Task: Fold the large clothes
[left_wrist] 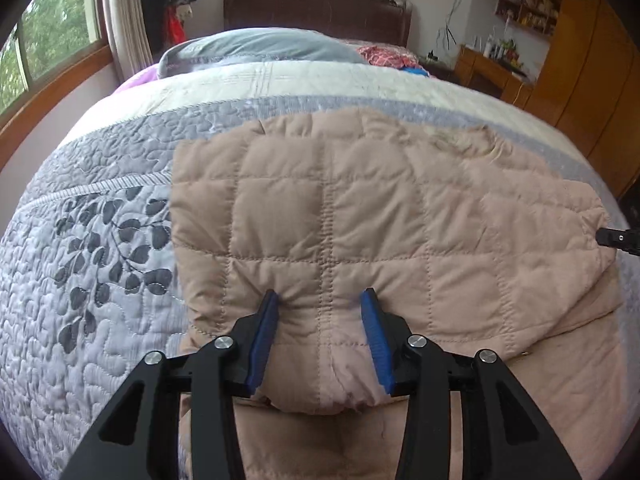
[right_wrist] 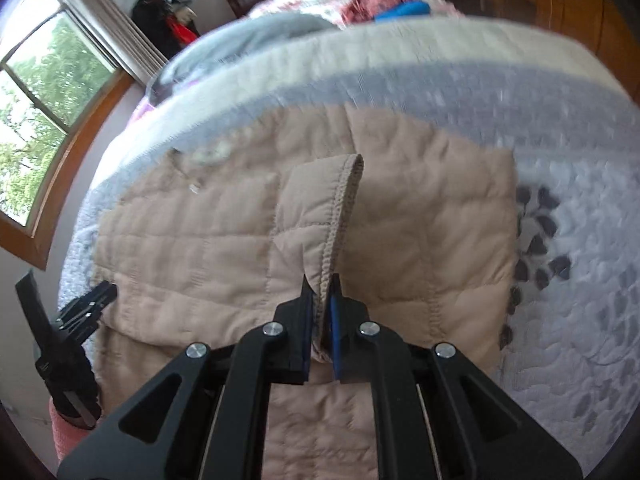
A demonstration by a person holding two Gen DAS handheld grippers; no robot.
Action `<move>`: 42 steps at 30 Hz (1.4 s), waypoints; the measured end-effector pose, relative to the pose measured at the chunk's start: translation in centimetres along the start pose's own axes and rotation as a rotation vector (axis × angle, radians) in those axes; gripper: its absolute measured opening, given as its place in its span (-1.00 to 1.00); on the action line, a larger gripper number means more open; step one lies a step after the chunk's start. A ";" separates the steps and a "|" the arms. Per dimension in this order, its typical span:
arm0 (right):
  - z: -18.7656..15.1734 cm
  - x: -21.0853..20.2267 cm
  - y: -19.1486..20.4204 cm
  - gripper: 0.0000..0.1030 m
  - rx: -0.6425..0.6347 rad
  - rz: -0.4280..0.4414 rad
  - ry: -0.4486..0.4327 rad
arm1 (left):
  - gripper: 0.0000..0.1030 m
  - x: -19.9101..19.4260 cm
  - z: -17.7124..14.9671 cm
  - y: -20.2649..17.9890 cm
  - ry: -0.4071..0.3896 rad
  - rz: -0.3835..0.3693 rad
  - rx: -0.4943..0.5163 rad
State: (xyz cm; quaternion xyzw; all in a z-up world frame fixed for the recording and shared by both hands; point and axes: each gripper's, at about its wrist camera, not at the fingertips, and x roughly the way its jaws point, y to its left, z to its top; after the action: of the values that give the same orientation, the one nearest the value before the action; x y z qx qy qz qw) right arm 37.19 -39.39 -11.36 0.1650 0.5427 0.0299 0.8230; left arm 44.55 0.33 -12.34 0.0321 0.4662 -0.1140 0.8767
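A tan quilted jacket [left_wrist: 360,208] lies spread on the bed and also shows in the right wrist view [right_wrist: 420,220]. My left gripper [left_wrist: 322,300] has its blue-padded jaws wide apart, with a thick bunch of the jacket's near edge between them. My right gripper [right_wrist: 320,284] is shut on a sleeve cuff [right_wrist: 336,216] with a ribbed hem and holds it over the jacket's body. The right gripper's tip shows at the right edge of the left wrist view [left_wrist: 616,237]. The left gripper shows at the left of the right wrist view [right_wrist: 90,300].
The bed has a grey quilted cover with a dark leaf pattern [left_wrist: 108,248]. A grey pillow [left_wrist: 264,46] and red and blue clothes [left_wrist: 384,56] lie near the dark headboard [left_wrist: 316,14]. Windows are on the left, wooden cabinets [left_wrist: 580,60] on the right.
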 end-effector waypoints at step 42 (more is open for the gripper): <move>-17.4 -13.5 0.1 -0.02 -0.277 0.083 -0.144 | 0.35 -16.0 -11.5 1.5 -0.080 0.030 0.129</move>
State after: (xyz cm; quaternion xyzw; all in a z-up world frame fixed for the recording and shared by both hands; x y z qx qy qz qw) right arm 15.99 -38.18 -5.60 0.0736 0.4659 0.1265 0.8726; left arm 26.96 6.35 -5.65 0.0911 0.4220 -0.1317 0.8924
